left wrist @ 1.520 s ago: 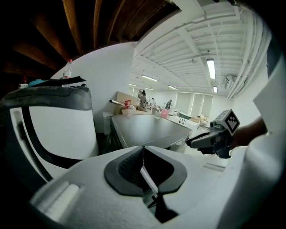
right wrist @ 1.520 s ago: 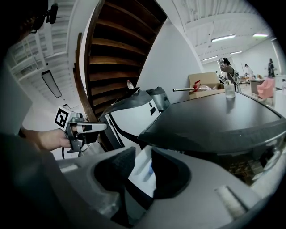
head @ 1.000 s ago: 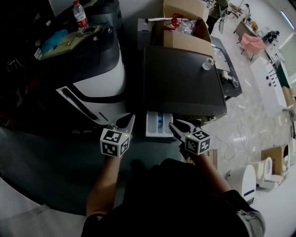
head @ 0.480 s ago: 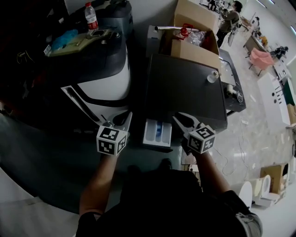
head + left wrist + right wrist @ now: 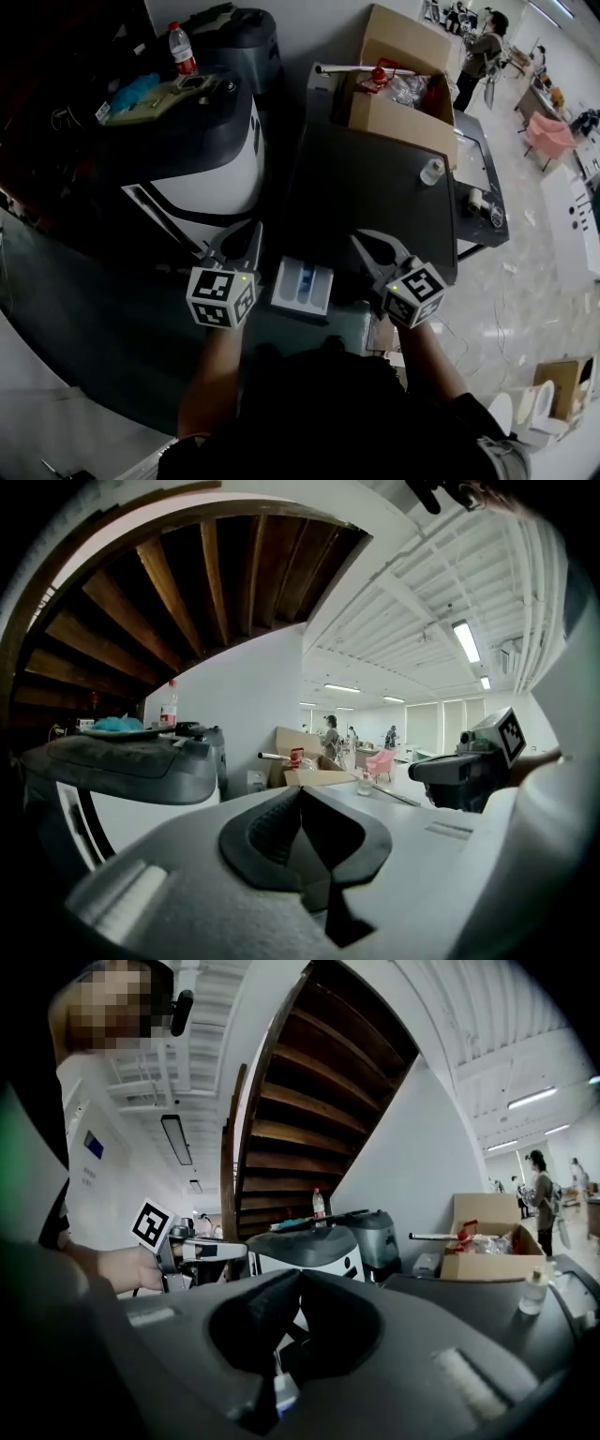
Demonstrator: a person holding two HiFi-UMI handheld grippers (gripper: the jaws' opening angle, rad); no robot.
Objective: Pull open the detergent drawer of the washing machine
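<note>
The white detergent drawer (image 5: 303, 286), with blue compartments inside, stands pulled out from the front of the dark-topped washing machine (image 5: 375, 183). My left gripper (image 5: 254, 232) hovers left of the drawer, clear of it, with its jaws shut on nothing (image 5: 300, 789). My right gripper (image 5: 359, 240) hovers right of the drawer, also clear of it. Its jaws have just been closing and now meet with nothing between them (image 5: 300, 1274). Both grippers point roughly level over the machine's front edge.
A second, white machine with a dark lid (image 5: 202, 155) stands to the left, with a water bottle (image 5: 184, 49) behind it. An open cardboard box (image 5: 403, 89) and a small clear bottle (image 5: 431, 172) rest on the washing machine's top. People stand far back in the room.
Both grippers have lifted up and away from the drawer. The right gripper's jaws have gone from open to shut. The drawer stays pulled out.
</note>
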